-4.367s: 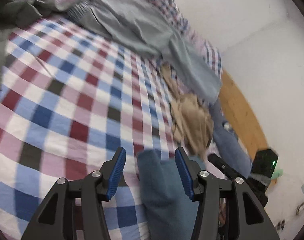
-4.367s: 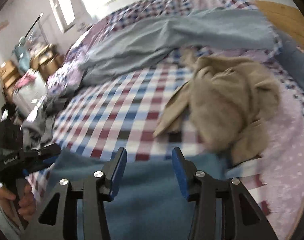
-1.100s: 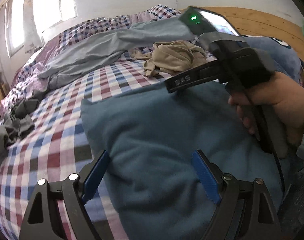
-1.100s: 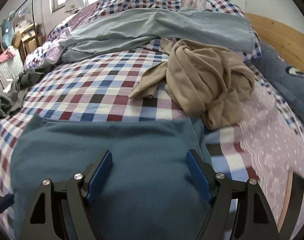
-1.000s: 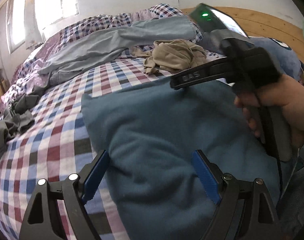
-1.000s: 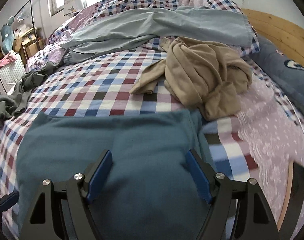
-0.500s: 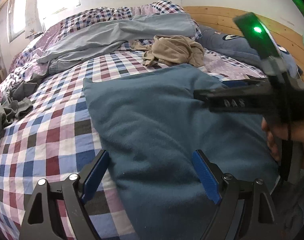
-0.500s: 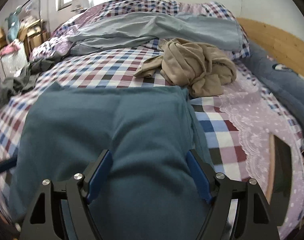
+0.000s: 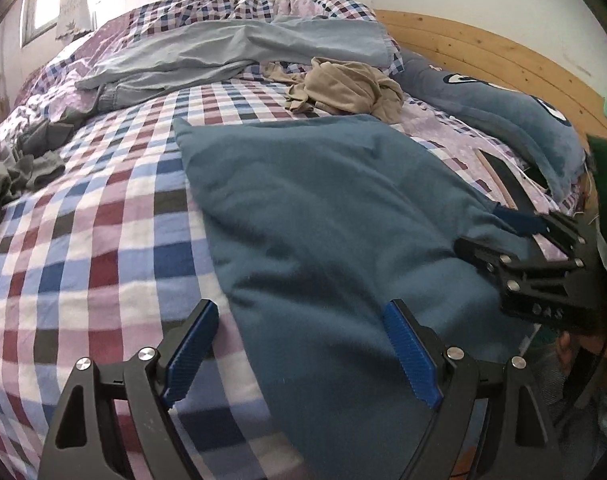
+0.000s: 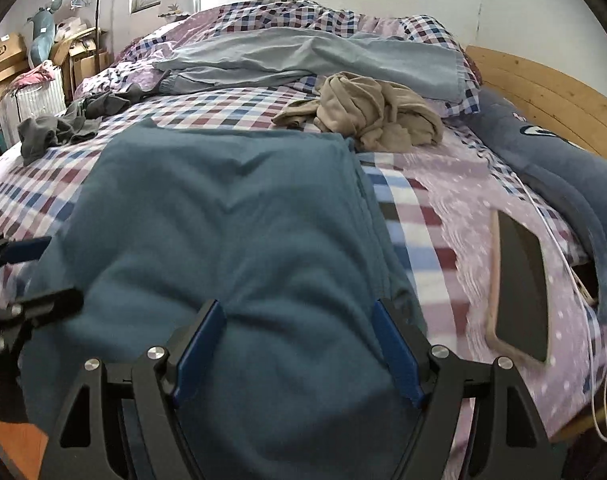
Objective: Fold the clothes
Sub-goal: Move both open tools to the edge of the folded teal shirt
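While both the left gripper [image 9: 303,354] and right gripper [image 10: 297,350] gape empty, the teal garment [image 10: 223,232] overhangs the bed's [image 9: 103,220] near edge.

Open checked bedspread [image 9: 103,216] at left of the left wrist view, free to pass. Teal garment [image 9: 323,216] fills centre. Tan clothes heap [image 9: 343,88] blocks upper centre, grey trousers [image 9: 223,52] behind it. Grey clothes [image 10: 63,124] upper left, dark board [image 10: 519,276] lower right in the right wrist view.

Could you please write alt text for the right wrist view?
A teal garment lies spread flat on a checked bedspread, under the open right hand-held gripper. Beyond it sit a crumpled beige garment and grey-blue trousers.
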Tool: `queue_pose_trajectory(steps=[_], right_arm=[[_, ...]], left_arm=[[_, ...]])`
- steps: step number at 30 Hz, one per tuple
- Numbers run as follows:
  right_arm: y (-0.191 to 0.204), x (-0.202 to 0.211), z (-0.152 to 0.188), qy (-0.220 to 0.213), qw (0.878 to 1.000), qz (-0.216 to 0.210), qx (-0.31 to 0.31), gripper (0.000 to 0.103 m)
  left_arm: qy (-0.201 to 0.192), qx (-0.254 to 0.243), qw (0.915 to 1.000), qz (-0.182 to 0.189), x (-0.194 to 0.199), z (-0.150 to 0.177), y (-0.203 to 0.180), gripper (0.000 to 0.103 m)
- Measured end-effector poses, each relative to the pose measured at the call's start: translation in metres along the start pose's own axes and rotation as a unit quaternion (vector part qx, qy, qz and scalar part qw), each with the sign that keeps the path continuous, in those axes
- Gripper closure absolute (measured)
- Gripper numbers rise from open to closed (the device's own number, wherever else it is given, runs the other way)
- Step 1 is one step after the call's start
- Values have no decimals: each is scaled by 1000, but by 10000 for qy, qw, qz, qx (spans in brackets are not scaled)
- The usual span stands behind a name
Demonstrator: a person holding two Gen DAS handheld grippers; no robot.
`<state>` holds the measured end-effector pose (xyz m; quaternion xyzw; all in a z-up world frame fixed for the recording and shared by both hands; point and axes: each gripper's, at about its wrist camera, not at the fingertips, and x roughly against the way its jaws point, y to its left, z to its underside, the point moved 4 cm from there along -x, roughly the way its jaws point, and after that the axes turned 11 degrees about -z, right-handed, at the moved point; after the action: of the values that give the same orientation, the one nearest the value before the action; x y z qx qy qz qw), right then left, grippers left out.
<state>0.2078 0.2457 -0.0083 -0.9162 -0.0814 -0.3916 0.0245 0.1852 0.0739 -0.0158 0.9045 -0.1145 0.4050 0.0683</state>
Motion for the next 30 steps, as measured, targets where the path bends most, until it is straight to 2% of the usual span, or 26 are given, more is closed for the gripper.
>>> queue_pose_trajectory(steps=[4,9,12,16,23,27,30], right_arm=[[3,14,14,4,9998,132,113,23],[-1,20,33,325,9994,59,-124,23],[1,23,42,633,9977,246,-73,23],[7,30,53,857,9958,318,-75,23],[-1,56,43,392,9982,270,-373,23],[-13,67,35,98,9970,276,-710,23],[-22,77,29,-163,9950,214,-962,23]], left_arm=[[68,-30,10000,-26,7,9,-3,15],[139,-166,9997,-64,18,22,-12,15],[296,-202,9994,24,22,31,-18,15],[712,-229,9968,269,22,49,-28,15],[1127,-253,9923,453,20,65,-33,15],[1567,-124,9829,958,17,76,-37,15],[1652,360,9772,1285,19,76,-24,15]])
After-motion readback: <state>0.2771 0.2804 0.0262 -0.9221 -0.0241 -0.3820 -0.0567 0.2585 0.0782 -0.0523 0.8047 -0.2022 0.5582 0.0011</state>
